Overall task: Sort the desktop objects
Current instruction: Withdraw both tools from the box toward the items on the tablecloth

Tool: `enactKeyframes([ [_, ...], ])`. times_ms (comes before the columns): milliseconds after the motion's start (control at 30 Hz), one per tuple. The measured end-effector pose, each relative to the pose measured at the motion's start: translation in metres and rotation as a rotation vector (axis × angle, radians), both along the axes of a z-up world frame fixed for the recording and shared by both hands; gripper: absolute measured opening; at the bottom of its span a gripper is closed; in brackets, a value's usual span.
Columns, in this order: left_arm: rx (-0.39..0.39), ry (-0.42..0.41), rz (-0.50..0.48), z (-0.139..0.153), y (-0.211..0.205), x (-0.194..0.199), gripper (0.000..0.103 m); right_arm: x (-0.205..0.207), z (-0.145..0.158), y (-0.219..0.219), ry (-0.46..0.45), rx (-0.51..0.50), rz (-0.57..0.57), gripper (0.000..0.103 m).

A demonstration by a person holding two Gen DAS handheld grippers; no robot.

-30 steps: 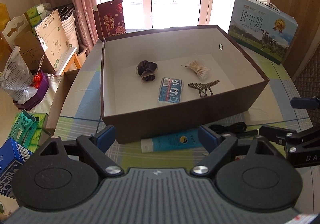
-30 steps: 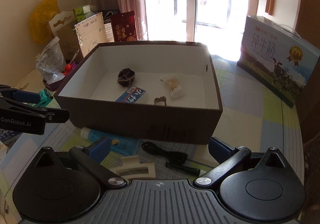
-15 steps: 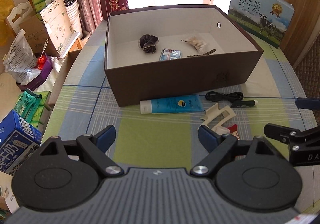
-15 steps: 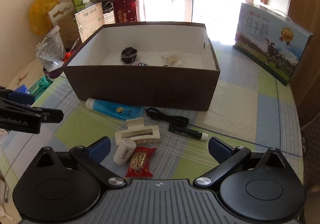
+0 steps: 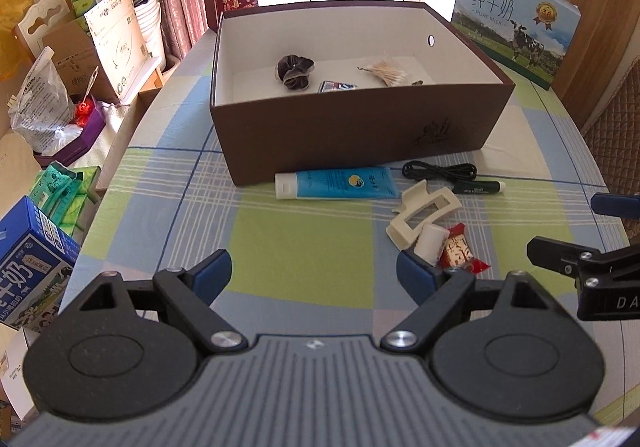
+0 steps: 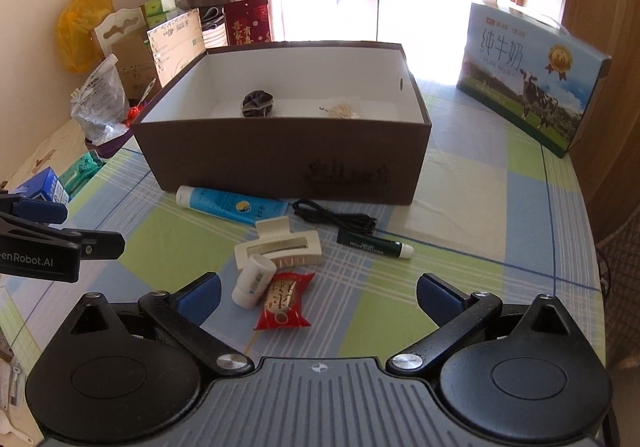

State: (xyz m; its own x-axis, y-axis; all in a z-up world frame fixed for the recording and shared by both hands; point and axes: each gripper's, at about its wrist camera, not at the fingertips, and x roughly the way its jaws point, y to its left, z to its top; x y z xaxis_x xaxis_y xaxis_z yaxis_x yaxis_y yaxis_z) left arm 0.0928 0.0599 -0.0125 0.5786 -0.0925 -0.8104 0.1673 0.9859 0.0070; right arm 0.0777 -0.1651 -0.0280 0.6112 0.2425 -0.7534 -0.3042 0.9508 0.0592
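Box [image 5: 352, 127] mid-surface; its near wall hides part of the scrunchie [image 5: 295, 71], swabs [image 5: 386, 71] and packet [image 5: 336, 86]. Tube [image 5: 336, 185], clip [image 6: 278, 245], bottle [image 6: 254, 279], candy [image 6: 284, 301], cable [image 6: 334, 217], pen [image 6: 374, 245] outside, in front. Left claw [image 5: 314, 273] and right claw [image 6: 318, 293] spread, empty.

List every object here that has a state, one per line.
brown box: open, no lid, upright
blue tube: capped, lying flat
cream hair claw: lying on its side
small white bottle: tipped over, capped
red snack packet: sealed
black cable: coiled loosely
dark pen: lying flat
left gripper: open, empty
right gripper: open, empty
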Motion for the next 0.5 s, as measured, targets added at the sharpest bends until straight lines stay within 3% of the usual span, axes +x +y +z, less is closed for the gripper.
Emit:
enactKeyframes([
  [500,0.000,0.022,-0.141,-0.036,-0.020,0.001,0.086,-0.005,-0.036,-0.017,0.047,-0.024,-0.041,0.101],
])
